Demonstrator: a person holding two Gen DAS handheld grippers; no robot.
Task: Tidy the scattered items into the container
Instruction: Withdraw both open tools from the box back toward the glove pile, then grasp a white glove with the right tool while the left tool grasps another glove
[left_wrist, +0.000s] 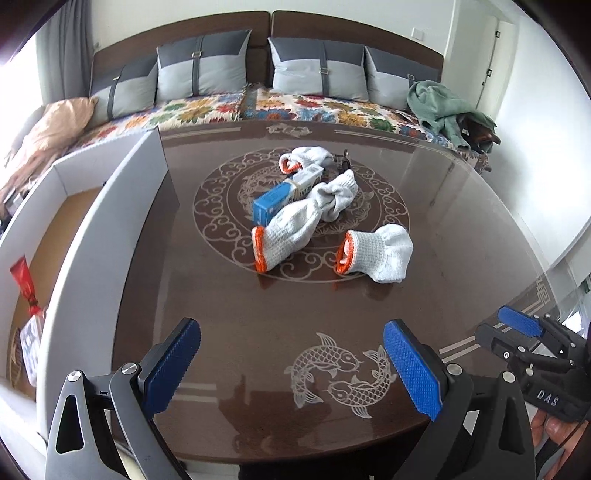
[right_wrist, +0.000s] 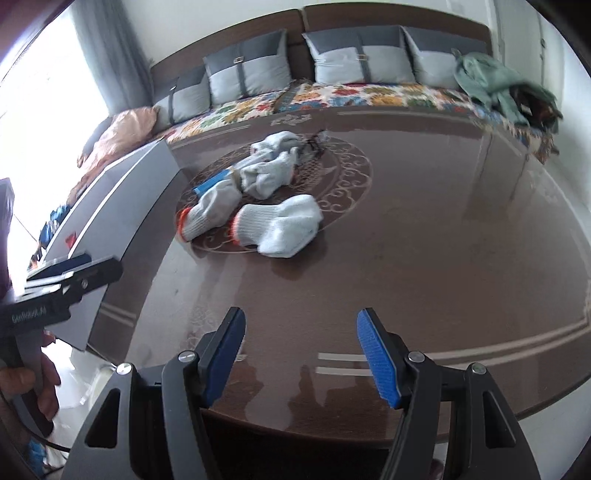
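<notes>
Several white knit gloves with orange cuffs lie in a heap mid-table: one nearest (left_wrist: 375, 254) (right_wrist: 284, 229), one long one (left_wrist: 291, 229) (right_wrist: 210, 214), one at the back (left_wrist: 306, 158). A blue and white box (left_wrist: 284, 195) (right_wrist: 212, 181) lies among them, and a small dark object (left_wrist: 342, 162) behind. A white open box (left_wrist: 107, 221) (right_wrist: 110, 199) stands at the table's left with a red packet (left_wrist: 24, 280) inside. My left gripper (left_wrist: 291, 365) is open and empty above the near table. My right gripper (right_wrist: 299, 358) is open and empty near the front edge; it also shows in the left wrist view (left_wrist: 524, 328).
The dark brown table (left_wrist: 461, 240) has a glass top with fish patterns. Behind it is a sofa with grey cushions (left_wrist: 201, 70), a floral cover, a green cloth (left_wrist: 439, 107) at the right and a tan bundle (left_wrist: 48, 129) at the left.
</notes>
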